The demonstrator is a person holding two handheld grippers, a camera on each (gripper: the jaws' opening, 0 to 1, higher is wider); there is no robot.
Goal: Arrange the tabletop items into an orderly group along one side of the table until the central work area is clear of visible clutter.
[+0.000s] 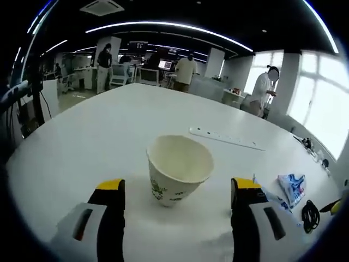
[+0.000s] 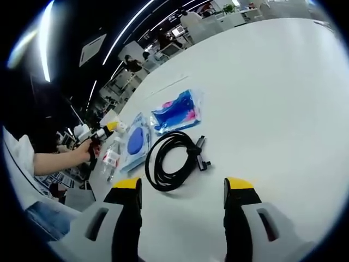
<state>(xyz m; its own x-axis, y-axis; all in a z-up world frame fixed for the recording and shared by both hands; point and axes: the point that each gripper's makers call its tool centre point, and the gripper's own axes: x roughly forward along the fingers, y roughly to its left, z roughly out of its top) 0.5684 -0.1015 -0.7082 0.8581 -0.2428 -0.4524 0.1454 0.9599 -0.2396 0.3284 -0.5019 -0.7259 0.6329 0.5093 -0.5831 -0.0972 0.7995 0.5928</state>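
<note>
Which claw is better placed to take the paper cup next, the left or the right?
Left, I think. The left claw is open with the paper cup upright between its jaws. The right claw faces the black cable instead.

Left gripper (image 1: 178, 188): jaws spread wide, yellow tips level with each other, nothing clamped between them; held low and pointed forward. Right gripper (image 2: 184, 188): jaws likewise parted, yellow tips apart and gripping nothing. In the right gripper view, the person's left hand (image 2: 87, 150) and bare forearm (image 2: 52, 161) reached in from the left edge, hand closed around the handle of the left gripper.
</note>
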